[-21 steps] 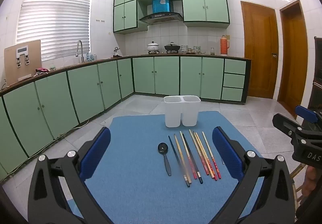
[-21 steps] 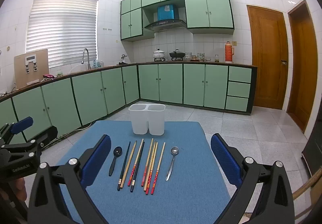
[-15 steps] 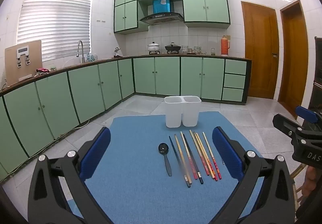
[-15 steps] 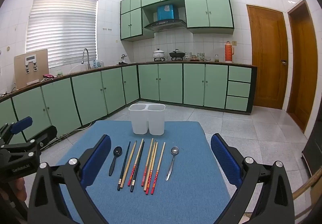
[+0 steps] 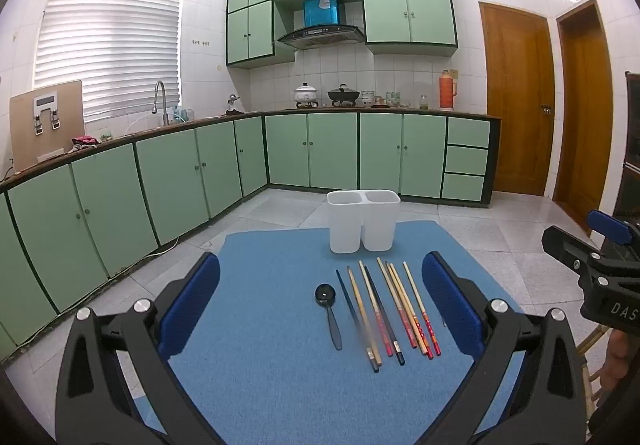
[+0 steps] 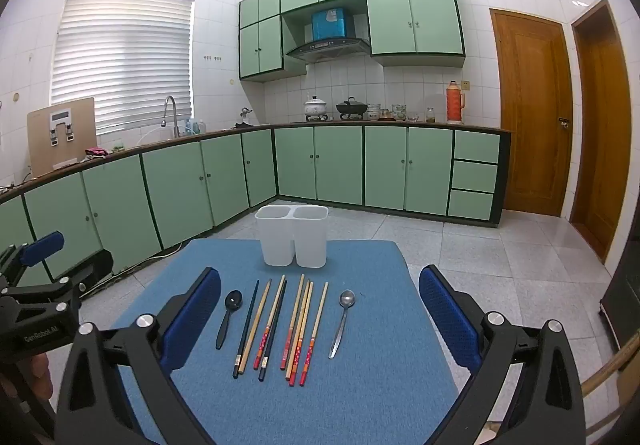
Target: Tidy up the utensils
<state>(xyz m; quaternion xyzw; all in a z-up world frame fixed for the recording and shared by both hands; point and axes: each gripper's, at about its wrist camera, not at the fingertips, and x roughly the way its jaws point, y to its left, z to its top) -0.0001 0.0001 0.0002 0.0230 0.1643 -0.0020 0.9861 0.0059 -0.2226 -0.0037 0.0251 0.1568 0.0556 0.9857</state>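
On the blue mat (image 6: 372, 385), chopsticks (image 6: 298, 325) lie side by side.

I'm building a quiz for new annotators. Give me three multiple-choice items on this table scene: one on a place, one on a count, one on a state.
1. Where does the black spoon lie?
A. at the left end of the row
B. at the right end
C. in the white holder

2. How many spoons are on the blue mat?
A. one
B. two
C. four

3. What is in the white holder?
A. chopsticks
B. a spoon
C. nothing visible

Answers:
1 A: it lies left of the chopsticks.
2 B: the black one and a metal spoon.
3 C: nothing rises above either rim, and both the left gripper and the right gripper are open.
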